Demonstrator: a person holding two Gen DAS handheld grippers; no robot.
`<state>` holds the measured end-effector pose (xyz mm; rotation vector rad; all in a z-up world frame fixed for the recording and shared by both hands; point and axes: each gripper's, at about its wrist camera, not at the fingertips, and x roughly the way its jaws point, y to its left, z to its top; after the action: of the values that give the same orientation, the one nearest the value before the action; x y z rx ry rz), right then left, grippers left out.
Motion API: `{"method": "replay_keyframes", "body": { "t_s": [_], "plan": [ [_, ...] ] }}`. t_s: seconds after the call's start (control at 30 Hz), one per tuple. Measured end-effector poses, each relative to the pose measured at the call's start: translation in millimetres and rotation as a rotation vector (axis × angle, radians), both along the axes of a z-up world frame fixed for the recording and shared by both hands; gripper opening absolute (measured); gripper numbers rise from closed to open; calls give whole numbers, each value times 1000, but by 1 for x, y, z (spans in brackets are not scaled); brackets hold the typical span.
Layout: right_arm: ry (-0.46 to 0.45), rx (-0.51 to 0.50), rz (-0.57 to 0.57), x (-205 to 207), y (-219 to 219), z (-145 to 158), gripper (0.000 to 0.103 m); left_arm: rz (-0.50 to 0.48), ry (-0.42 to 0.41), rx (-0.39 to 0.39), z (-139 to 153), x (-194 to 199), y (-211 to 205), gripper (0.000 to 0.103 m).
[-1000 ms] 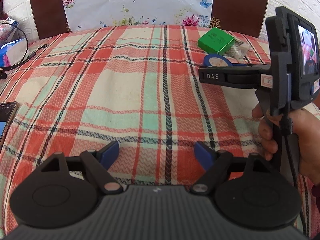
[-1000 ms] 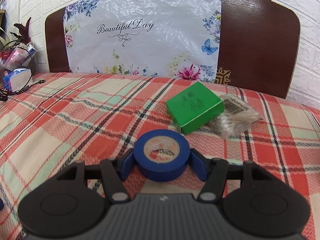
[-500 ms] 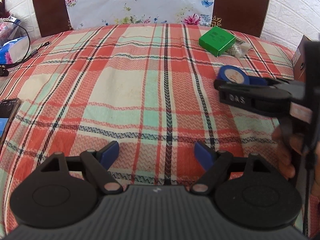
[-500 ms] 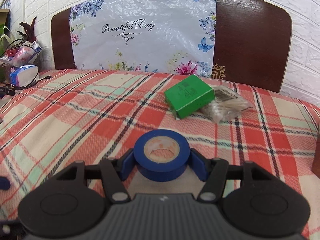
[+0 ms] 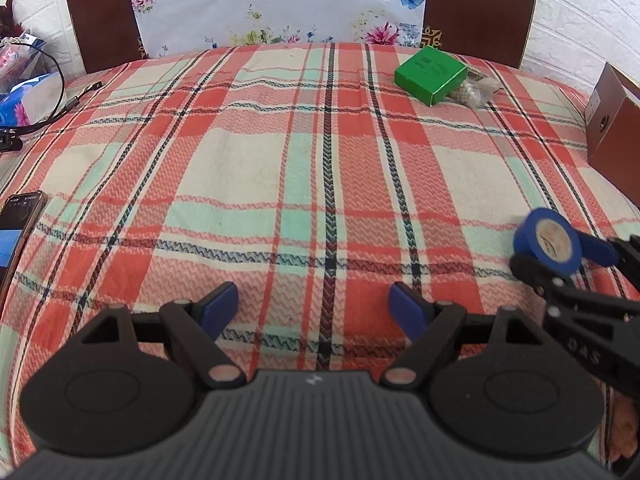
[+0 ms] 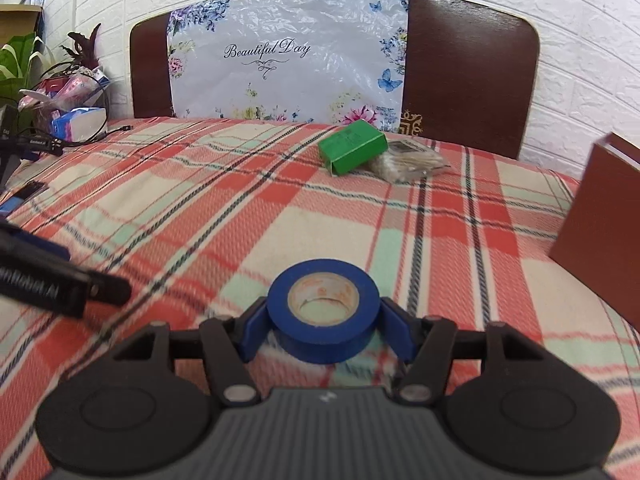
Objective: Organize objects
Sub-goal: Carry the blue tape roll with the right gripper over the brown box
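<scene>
Plaid tablecloth (image 6: pixel 224 208) | right hand-held gripper (image 6: pixel 324 326) clamps blue tape roll (image 6: pixel 323 310)

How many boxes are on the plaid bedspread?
2: a small green cardboard box far side, against a clear packet; a larger brown cardboard box at the right edge, partly out of frame.

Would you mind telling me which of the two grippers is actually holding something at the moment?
The right gripper: its blue pads clamp the blue tape roll. The left gripper is open with only plaid cloth between its pads.
</scene>
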<state>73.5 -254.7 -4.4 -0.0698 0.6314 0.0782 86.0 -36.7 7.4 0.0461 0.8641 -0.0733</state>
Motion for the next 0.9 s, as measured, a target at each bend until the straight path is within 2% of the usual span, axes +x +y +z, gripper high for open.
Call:
{"method": "replay_keyframes", "body": {
  "t_s": [0.37,0.53,0.7,0.8,0.87,0.9],
  "plan": [
    [-14,-48,-20,-53,-11,1,59,-36,28,9,2,-10,-19,83],
    [-33,-87,-32,-76,-11,0,59,-173,64,-77,12,-11,-48,82],
    [-37,-65,-26,-83,-18,0,60,-335,56,-112,26,-18,-95,80],
    [-34,-48,-17,-86,-22,0,61,-392,76,-95,26,-18,-119,70],
    [-30,-34,-12,-87,-25,0,60,-401,108,-65,19,-15,-130,55],
    [-27,-26,-9,-87,-26,0,59,-404,135,-61,14,-13,-133,52]
  ]
}}
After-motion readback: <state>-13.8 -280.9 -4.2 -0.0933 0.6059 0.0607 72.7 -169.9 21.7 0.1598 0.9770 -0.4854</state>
